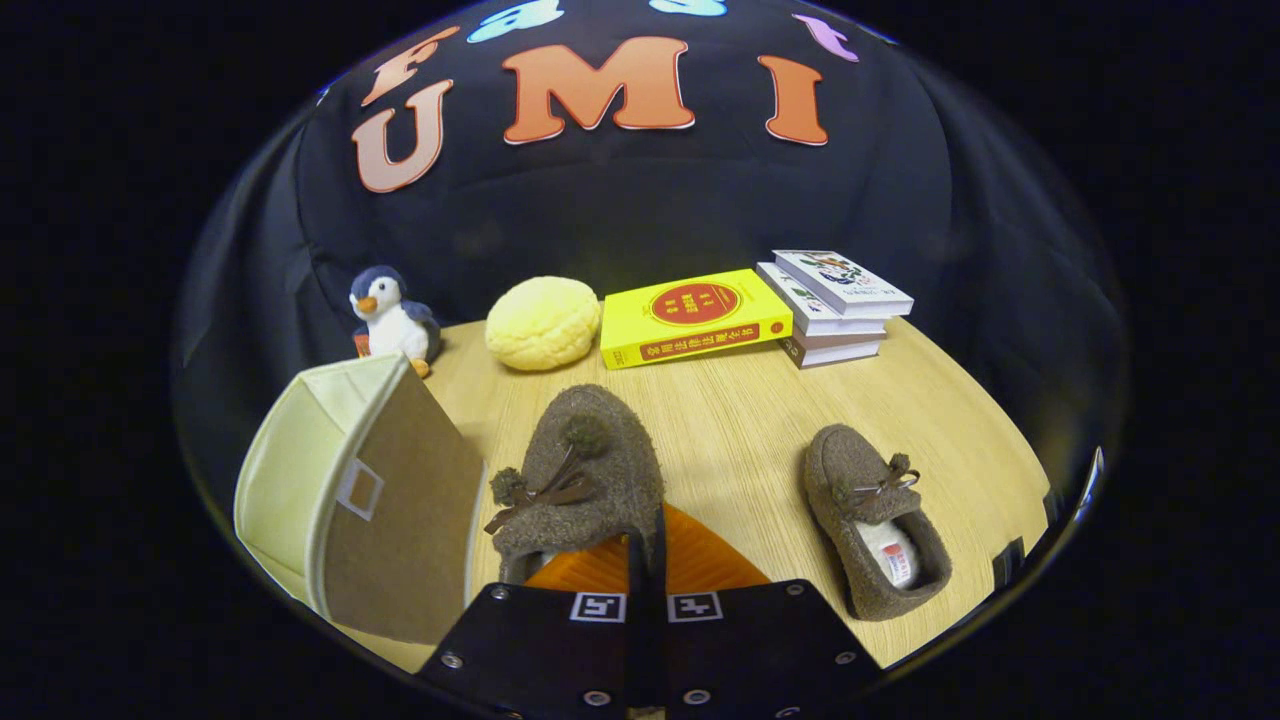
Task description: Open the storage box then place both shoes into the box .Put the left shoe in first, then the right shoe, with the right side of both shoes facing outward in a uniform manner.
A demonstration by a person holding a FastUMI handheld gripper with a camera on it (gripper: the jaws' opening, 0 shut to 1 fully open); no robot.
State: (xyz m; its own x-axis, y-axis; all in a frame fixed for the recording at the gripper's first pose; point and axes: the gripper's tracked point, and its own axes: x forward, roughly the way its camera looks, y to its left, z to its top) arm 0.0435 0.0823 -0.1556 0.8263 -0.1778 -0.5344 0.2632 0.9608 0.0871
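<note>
A brown fuzzy shoe (585, 470) with a bow and pompoms sits right at my fingertips, toe pointing away. My gripper (648, 560) is shut on its heel rim, which shows as a thin dark strip pinched between the orange fingers (700, 560). The second brown shoe (875, 520) lies on the wooden table (740, 420) to the right of the fingers, toe away, its white insole showing. The cream fabric storage box (300, 470) stands just left of the fingers, its brown panel with a small label window turned toward the held shoe. I cannot tell whether the box is open.
Along the back of the table stand a plush penguin (390, 318), a yellow bun-shaped cushion (543, 322), a yellow book (690, 315) and a stack of books (835, 305). Bare tabletop lies between the two shoes.
</note>
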